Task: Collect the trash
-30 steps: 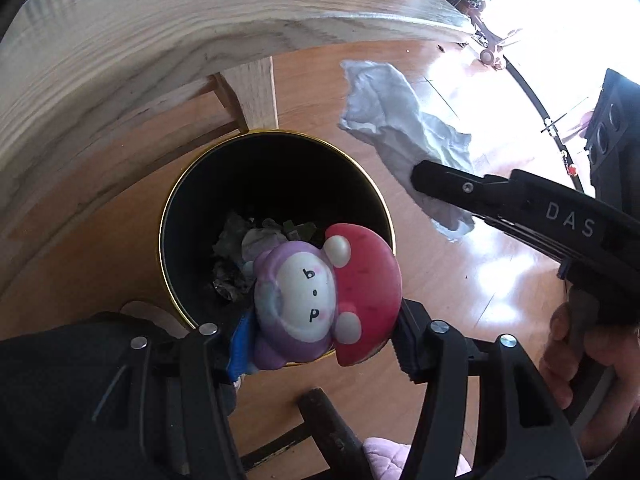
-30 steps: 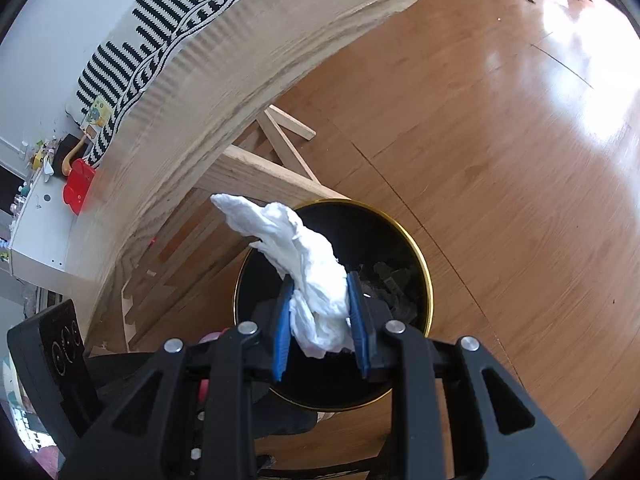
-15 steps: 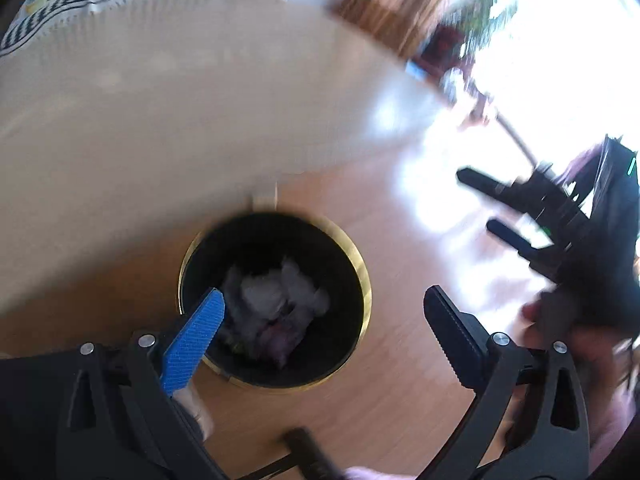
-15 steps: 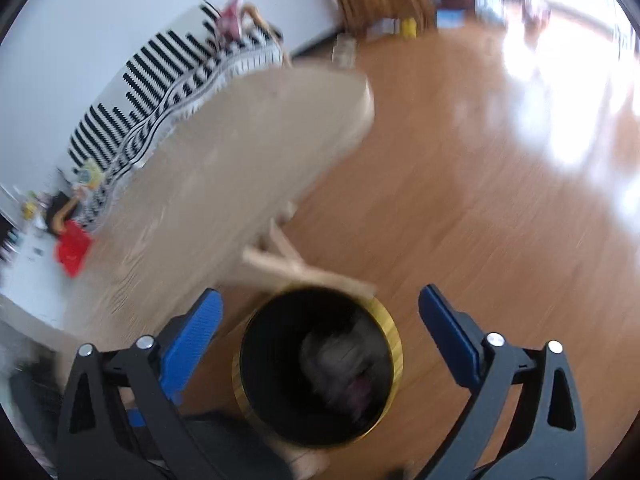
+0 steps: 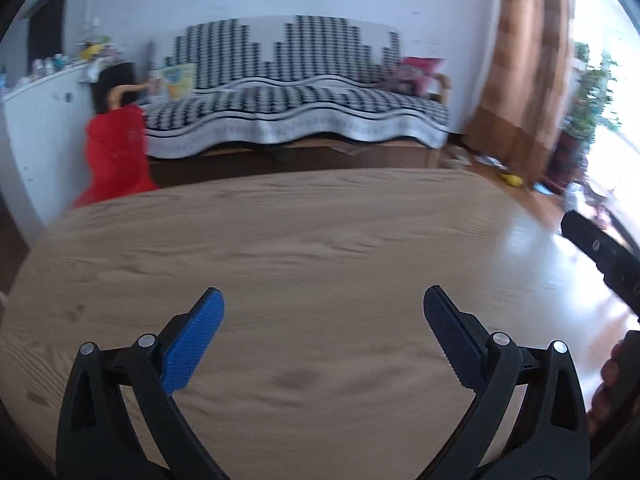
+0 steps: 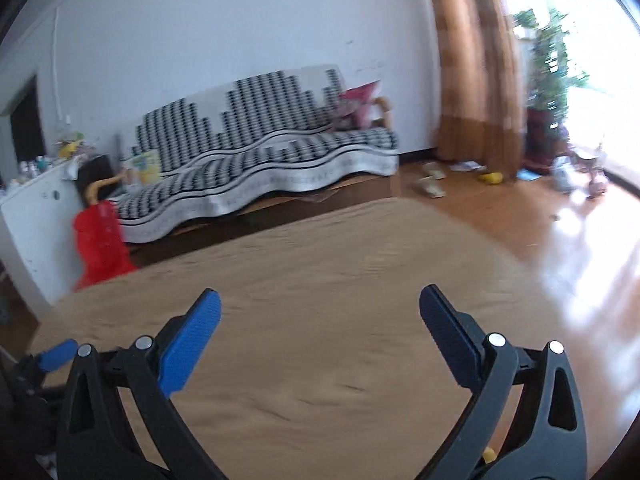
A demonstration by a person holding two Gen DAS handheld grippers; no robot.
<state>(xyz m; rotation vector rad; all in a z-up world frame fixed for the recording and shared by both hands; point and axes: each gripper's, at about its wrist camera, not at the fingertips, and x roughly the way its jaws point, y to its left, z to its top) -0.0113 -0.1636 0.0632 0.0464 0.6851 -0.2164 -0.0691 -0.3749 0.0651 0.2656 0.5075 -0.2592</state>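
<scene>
Both grippers released over bare desk, no trash in view.

Far left: white cabinet (image 5: 36, 120) with clutter on top, red bag (image 5: 114, 160) just beside it. Then black-and-white patterned sofa (image 5: 296, 92) along back wall, pink cushion (image 6: 360, 100) at its right end. Wooden desk (image 5: 320, 240) filling the foreground. Left gripper (image 5: 322, 300) spread wide above the desktop, nothing between blue pads (image 5: 192, 344); jaws just been opening. Right gripper (image 6: 320, 302) likewise gaping and holding nothing, jaws just been opening; its dark tip at right edge of left wrist view, a hand (image 5: 608, 388) below it. Further right: brown curtain (image 6: 472, 60), potted plant (image 6: 548, 60), glossy wood floor with glare. Frames motion-blurred; trash and bin not in either view.
</scene>
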